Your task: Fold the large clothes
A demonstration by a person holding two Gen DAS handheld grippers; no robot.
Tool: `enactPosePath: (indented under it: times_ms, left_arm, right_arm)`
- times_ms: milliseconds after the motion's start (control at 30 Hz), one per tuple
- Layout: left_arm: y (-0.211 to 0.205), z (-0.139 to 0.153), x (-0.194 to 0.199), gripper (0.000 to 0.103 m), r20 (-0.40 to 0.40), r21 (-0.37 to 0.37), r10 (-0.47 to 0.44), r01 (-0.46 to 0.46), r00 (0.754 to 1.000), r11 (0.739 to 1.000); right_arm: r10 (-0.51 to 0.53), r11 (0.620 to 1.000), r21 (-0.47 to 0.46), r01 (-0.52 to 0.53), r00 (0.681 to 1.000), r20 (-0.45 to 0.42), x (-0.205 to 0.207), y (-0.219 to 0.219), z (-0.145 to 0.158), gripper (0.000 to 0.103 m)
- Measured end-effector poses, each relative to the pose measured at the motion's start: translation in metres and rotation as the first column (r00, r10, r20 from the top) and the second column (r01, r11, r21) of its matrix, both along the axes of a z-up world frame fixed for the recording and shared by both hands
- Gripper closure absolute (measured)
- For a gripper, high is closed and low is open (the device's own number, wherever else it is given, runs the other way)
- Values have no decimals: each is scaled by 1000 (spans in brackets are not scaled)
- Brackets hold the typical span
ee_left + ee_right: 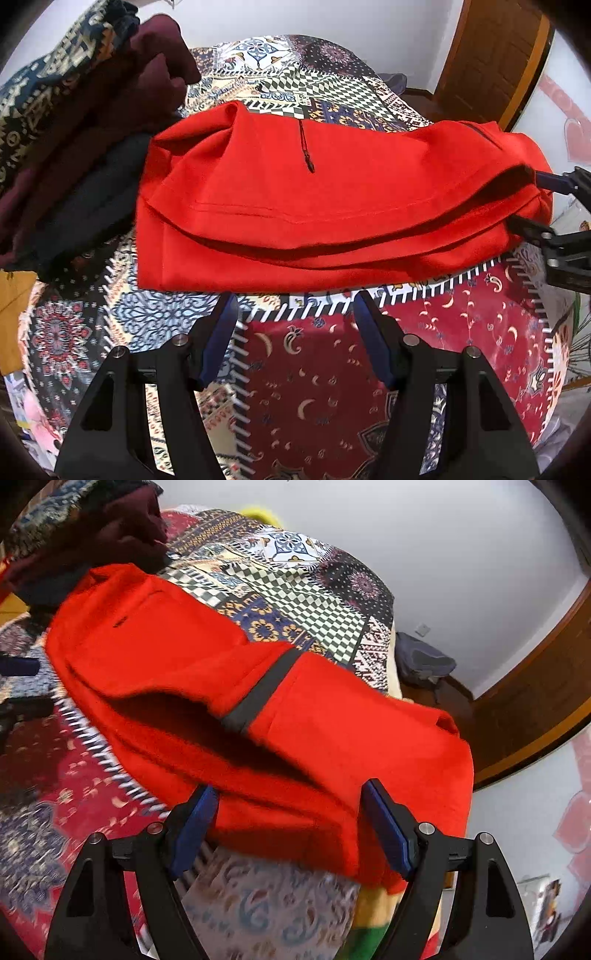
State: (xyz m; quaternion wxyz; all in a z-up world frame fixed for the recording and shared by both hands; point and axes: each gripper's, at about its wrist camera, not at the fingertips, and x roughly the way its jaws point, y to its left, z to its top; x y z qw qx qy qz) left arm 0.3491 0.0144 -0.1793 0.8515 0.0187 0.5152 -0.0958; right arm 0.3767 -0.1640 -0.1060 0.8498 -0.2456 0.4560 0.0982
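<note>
A red garment (295, 206) lies folded into a wide band across the patchwork bedspread (325, 369). A dark zip pull hangs near its top edge. My left gripper (295, 299) hovers just short of the garment's near edge, open, with nothing between its fingers. My right gripper (535, 203) shows at the garment's right end, one finger above the fabric and one below. In the right wrist view the red garment (184, 657) carries a dark strip (262, 690), and its near folds sit between the wide-apart fingers of my right gripper (290, 794). The left gripper (18, 686) shows at the left edge.
A pile of maroon and dark clothes (110, 122) lies against the garment's left end, with a patterned cloth (44, 85) behind it. A yellow cloth (11, 306) is at the left edge. Beyond the bed are a wooden door (491, 62), a white wall and a grey-blue bag (421, 661).
</note>
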Motion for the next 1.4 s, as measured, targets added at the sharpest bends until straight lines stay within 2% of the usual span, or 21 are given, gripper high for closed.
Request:
enactPosePath:
  times_ms: [100, 200, 300, 367, 500, 600, 700, 767, 833, 900, 933, 1100, 1200, 1300, 1400]
  left_arm:
    - [-4, -5, 6, 39, -10, -24, -18, 18, 1000, 1000]
    - [-11, -8, 13, 39, -7, -16, -44, 44, 999, 999]
    - [-16, -9, 24, 39, 2, 2, -56, 56, 998, 998]
    - [-16, -8, 34, 39, 23, 24, -49, 48, 999, 999]
    - [-14, 4, 71, 39, 95, 113, -28, 17, 995, 993]
    - [-9, 16, 110, 39, 140, 198, 13, -41, 990, 979]
    - [1, 36, 144, 39, 187, 199, 79, -116, 979, 973]
    - [10, 56, 160, 39, 213, 130, 164, -194, 963, 972]
    - [16, 72, 161, 39, 237, 35, 210, -225, 949, 974]
    - [16, 79, 154, 38, 245, -22, 218, -219, 945, 975]
    - [14, 78, 152, 37, 242, -26, 212, -212, 947, 977]
    - [-6, 49, 132, 35, 176, 39, 116, -125, 978, 991]
    - [-16, 10, 117, 35, 82, 84, 68, -75, 994, 994]
    - [-13, -21, 102, 34, -17, 95, 83, -81, 996, 992]
    - [6, -29, 82, 34, -15, 29, 148, -147, 989, 989]
  right_arm:
    - [9, 1000, -8, -9, 1000, 11, 19, 6, 4, 26]
    - [-29, 1000, -6, 30, 999, 34, 53, 6, 12, 26]
    - [-144, 984, 115, 139, 989, 36, 95, -9, 33, 26]
    - [-243, 953, 201, 227, 968, 58, 119, -25, 51, 26]
    - [-347, 910, 286, 301, 930, 125, 131, -47, 77, 26]
    - [-336, 909, 309, 279, 930, 148, 122, -55, 87, 26]
    - [-312, 915, 311, 257, 940, 140, 111, -63, 84, 26]
    - [-275, 921, 316, 229, 956, 107, 103, -66, 78, 26]
    - [-238, 925, 320, 207, 969, 60, 96, -68, 70, 26]
    - [-206, 928, 320, 193, 978, 8, 87, -70, 57, 26]
    - [-196, 929, 316, 190, 981, -16, 83, -70, 51, 26]
    - [-175, 944, 262, 202, 977, -123, 59, -75, 12, 26]
    - [-187, 945, 242, 220, 971, -152, 40, -85, -2, 26]
    - [-223, 935, 247, 254, 964, -146, 19, -101, -3, 21]
    - [-278, 910, 271, 314, 946, -165, -1, -125, -4, 20]
